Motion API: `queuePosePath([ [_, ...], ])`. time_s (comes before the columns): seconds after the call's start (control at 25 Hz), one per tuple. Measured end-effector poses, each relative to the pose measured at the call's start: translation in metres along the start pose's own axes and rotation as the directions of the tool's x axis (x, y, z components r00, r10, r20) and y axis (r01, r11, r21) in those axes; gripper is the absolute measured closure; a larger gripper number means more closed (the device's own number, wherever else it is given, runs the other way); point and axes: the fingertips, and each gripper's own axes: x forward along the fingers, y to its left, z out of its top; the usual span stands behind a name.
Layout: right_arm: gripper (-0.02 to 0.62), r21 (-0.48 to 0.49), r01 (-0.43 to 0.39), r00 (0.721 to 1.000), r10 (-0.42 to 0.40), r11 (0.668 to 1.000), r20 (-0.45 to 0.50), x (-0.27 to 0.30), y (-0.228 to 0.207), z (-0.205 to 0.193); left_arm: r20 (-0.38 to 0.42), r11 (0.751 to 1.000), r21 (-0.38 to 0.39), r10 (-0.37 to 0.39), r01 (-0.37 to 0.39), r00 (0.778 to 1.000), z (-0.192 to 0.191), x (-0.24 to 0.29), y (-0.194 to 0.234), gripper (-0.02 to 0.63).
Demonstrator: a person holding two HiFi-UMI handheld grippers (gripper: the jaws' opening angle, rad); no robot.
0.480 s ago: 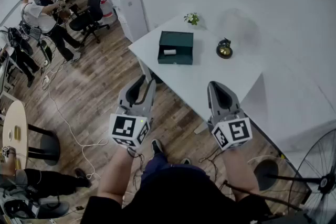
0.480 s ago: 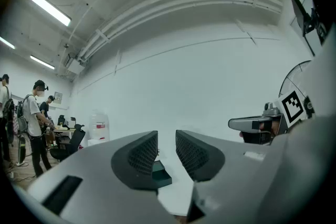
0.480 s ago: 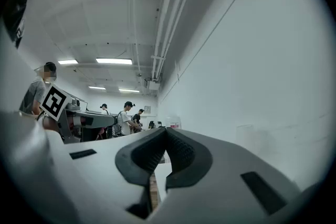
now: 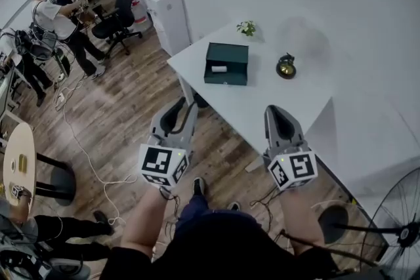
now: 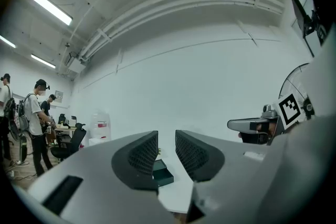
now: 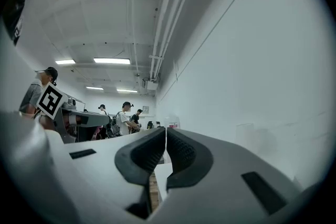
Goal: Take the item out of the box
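Note:
A dark green open box (image 4: 226, 63) lies on the white table (image 4: 275, 101), with a small white item (image 4: 220, 69) inside it. Both grippers hang in front of me, over the wooden floor and short of the table's near edge. In the left gripper view, my left gripper (image 4: 177, 116) (image 5: 166, 152) has a narrow gap between its jaws and nothing in it. The green box (image 5: 164, 173) shows far off through that gap. My right gripper (image 4: 279, 120) (image 6: 166, 149) is shut and empty, its pads meeting.
A small potted plant (image 4: 247, 27) and a dark round object (image 4: 285, 67) also stand on the table. A white cabinet (image 4: 167, 13), office chairs and people are at the back left. A standing fan (image 4: 400, 220) is at the lower right, and cables lie on the floor (image 4: 85, 154).
The table and box sit slightly further right and lower in the head view. Both grippers keep about the same pose.

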Motion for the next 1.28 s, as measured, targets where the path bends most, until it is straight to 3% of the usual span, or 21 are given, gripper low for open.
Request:
queuePosePath([
  [0.36,0.435,-0.063,0.102,0.995,-0.102,0.993,0.001,0.052,0.004,-0.008,0.04,0.996,-0.081,0.045,-0.041,0.998,-0.011,0.017,0.098,0.512],
  [0.84,0.44,-0.102,0.218,0.973,-0.224,0.971,-0.048,0.149,0.04,-0.024,0.075,0.987,-0.156,-0.031,0.043,0.997,-0.031,0.052,0.227,0.508],
  [1.04,0.443,-0.129,0.224,0.969,-0.235,0.966,-0.08,0.178,0.052,-0.035,0.101,0.98,-0.145,-0.122,0.136,0.987,-0.04,0.068,0.241,0.436],
  [1.28,0.443,-0.135,0.246,0.96,-0.261,0.96,-0.104,0.192,0.045,-0.041,0.077,0.969,-0.172,-0.165,0.176,0.983,-0.053,0.096,0.245,0.428],
])
